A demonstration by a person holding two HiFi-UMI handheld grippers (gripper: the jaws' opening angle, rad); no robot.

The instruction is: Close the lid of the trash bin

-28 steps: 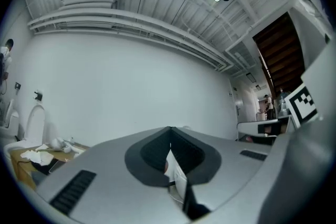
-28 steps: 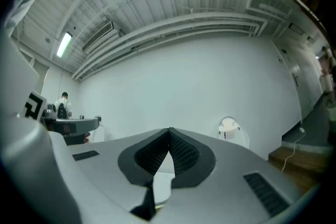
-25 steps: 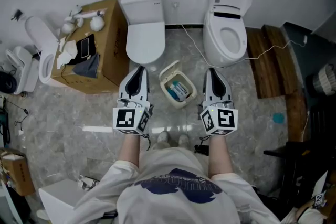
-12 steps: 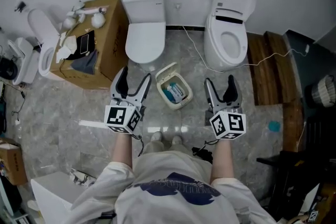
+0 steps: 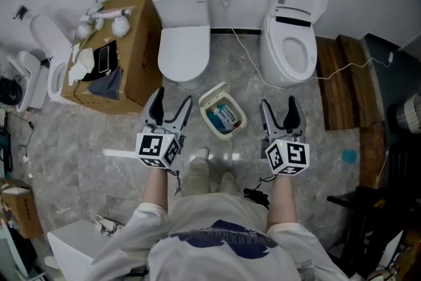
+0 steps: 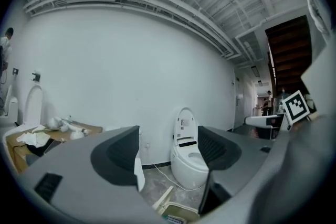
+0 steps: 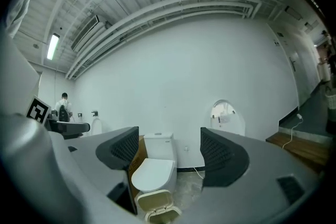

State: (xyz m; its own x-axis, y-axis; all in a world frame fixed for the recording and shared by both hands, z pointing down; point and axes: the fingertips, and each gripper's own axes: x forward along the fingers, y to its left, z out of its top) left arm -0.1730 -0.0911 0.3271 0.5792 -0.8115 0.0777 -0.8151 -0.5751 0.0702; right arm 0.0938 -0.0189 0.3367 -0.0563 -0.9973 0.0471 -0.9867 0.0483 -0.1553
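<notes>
The left tongs point(image 5: 173, 103) and the right tongs point(image 5: 279, 105) have just been opening and are gaping wide, holding nothing. The trash bin point(image 5: 241, 120) is sitting on the floor point(image 5: 99, 135) between them, near the floor's far edge, its lid point(image 5: 210, 91) standing open.

The grey, stone-patterned floor point(image 5: 118, 135) carried a small cream trash bin point(image 5: 222, 116) near its middle, with the lid tilted up and some packets visible inside. Behind the bin, against the wall, stood a closed toilet point(image 5: 183, 49) and, to the right of it, a second toilet point(image 5: 294, 52) with the lid raised, while a large cardboard box point(image 5: 137, 56) stood just beside the closed one on its left. A thin white cable point(image 5: 247, 59) ran over the floor between the two toilets toward the wooden boards point(image 5: 339, 82) at the right, and a small teal object point(image 5: 348, 155) lay near those boards.
</notes>
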